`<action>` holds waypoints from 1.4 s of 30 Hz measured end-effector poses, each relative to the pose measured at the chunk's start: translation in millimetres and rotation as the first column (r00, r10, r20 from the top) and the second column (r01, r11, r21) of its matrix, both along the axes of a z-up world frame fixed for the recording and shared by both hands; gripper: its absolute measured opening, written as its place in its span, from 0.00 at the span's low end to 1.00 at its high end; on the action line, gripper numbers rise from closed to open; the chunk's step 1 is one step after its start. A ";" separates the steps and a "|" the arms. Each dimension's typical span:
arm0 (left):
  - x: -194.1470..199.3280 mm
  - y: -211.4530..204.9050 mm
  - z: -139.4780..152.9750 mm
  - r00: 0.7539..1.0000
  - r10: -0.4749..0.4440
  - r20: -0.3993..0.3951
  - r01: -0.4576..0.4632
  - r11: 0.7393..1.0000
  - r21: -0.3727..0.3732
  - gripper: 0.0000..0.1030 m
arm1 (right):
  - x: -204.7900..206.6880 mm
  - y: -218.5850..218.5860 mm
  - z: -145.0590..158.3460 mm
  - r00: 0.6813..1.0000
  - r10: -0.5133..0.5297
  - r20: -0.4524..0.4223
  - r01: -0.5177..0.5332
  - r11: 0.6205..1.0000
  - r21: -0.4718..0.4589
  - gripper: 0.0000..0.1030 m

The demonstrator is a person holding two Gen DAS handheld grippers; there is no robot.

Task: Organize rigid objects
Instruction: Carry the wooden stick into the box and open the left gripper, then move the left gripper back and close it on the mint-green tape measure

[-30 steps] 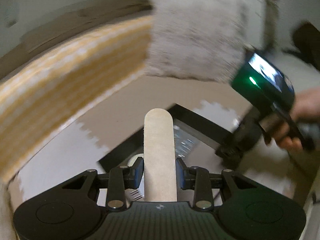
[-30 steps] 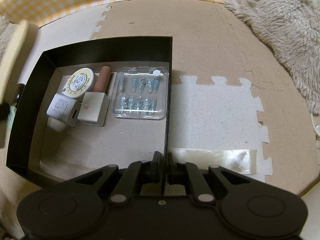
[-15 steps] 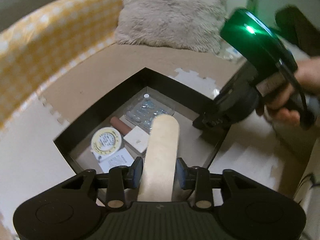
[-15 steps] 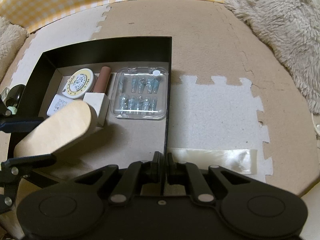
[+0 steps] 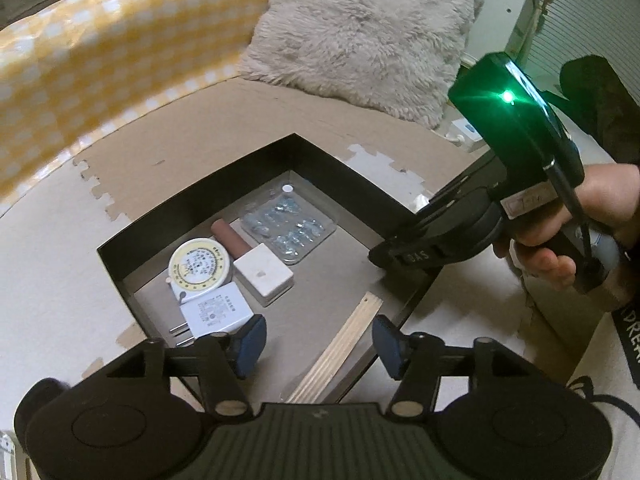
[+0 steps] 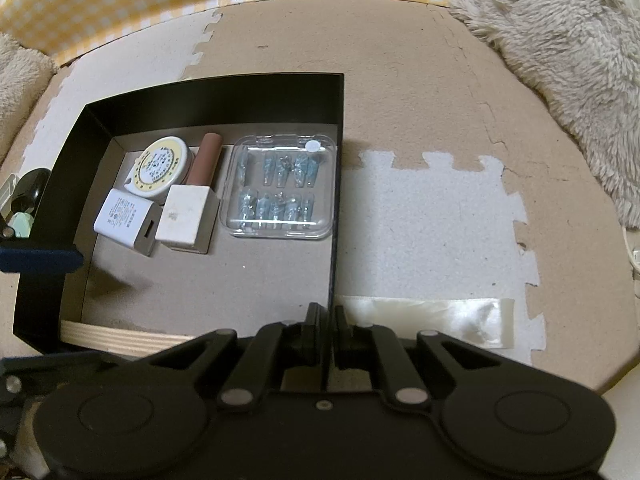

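Five things sit inside the black box (image 6: 216,100) so far. Along its far wall, going from the left corner to the right one, there's a round yellow tape measure (image 6: 162,168), a brown tube with a white square cap (image 6: 198,192) and a clear plastic case of blue press-on nails (image 6: 280,188), which is pushed up against the right wall. A white USB charger (image 6: 126,220) lies just in front of the tape measure, touching the tube's cap. The wooden stick (image 5: 340,344) lies on edge along the near wall, propped against it, well apart from the rest.

Left claw (image 5: 318,342) hangs over the near-left part of the box with its jaws opening; the stick is down below the gap between the blue pads (image 5: 250,336), and they aren't pressing on it.

Right claw (image 6: 325,326) is clamped shut on the right wall of the box near its front corner, and a hand (image 5: 576,220) holds its handle in the left wrist view.

The box rests on a floor of tan and white puzzle mats (image 6: 432,220), with a strip of clear tape (image 6: 424,320) stuck just right of the box. A fluffy cushion (image 6: 560,48) sits off toward the far right edge, and yellow gingham fabric (image 6: 120,4) runs along the far edge.
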State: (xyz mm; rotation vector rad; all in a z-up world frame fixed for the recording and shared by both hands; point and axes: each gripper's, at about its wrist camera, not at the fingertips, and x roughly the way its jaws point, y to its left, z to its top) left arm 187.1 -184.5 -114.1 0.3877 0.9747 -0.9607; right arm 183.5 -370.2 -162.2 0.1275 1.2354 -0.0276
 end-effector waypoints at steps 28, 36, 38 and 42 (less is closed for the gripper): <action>-29.3 39.3 50.7 0.983 0.182 -0.010 -0.183 0.980 -0.081 1.00 | -0.5 0.5 0.2 1.000 0.003 -0.001 -0.003 1.000 -0.008 0.08; -21.7 73.9 64.1 0.944 0.331 0.015 -0.327 0.939 -0.109 1.00 | -0.5 0.6 0.2 1.000 0.003 -0.001 -0.003 1.000 -0.008 0.08; -16.6 82.5 66.6 0.925 0.380 0.025 -0.374 0.920 -0.118 1.00 | -0.5 0.5 0.2 1.000 0.003 -0.001 -0.003 1.000 -0.008 0.08; -4.2 100.4 67.3 0.880 0.474 0.029 -0.467 0.875 -0.129 1.00 | -0.6 0.6 0.2 1.000 0.004 -0.001 -0.004 1.000 -0.008 0.08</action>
